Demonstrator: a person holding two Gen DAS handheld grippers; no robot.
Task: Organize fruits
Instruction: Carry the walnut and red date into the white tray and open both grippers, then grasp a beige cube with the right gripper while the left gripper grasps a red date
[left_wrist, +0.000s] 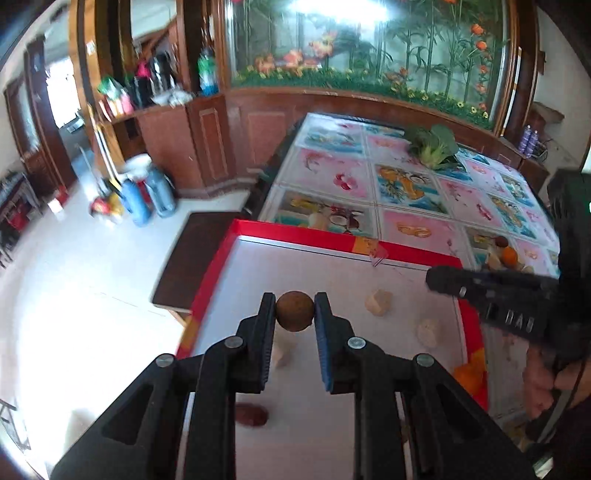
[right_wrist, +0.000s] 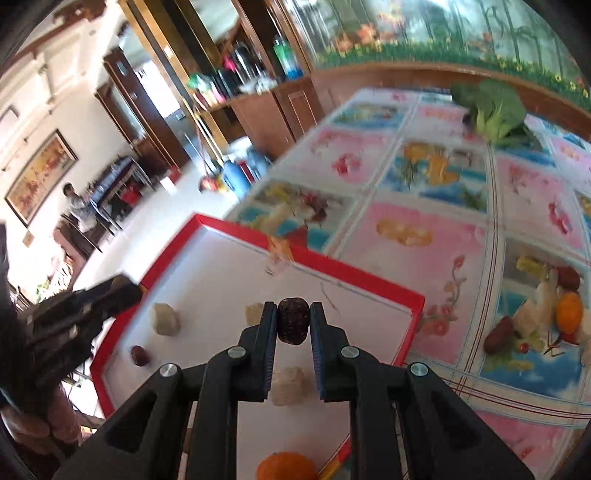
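Here, in the left wrist view, the left gripper (left_wrist: 295, 308) has its jaws closed on a round brown fruit (left_wrist: 294, 311), held above the white floor of the red-rimmed tray (left_wrist: 295, 230), where pale chunks (left_wrist: 378, 302) and a dark red fruit (left_wrist: 252, 414) lie. In the right wrist view, the right gripper (right_wrist: 293, 322) has its jaws clamped on a dark wrinkled date (right_wrist: 293, 321) over the same tray, while an orange fruit (right_wrist: 569, 312) and more dates sit on the patterned worktop (right_wrist: 436, 236) beside it.
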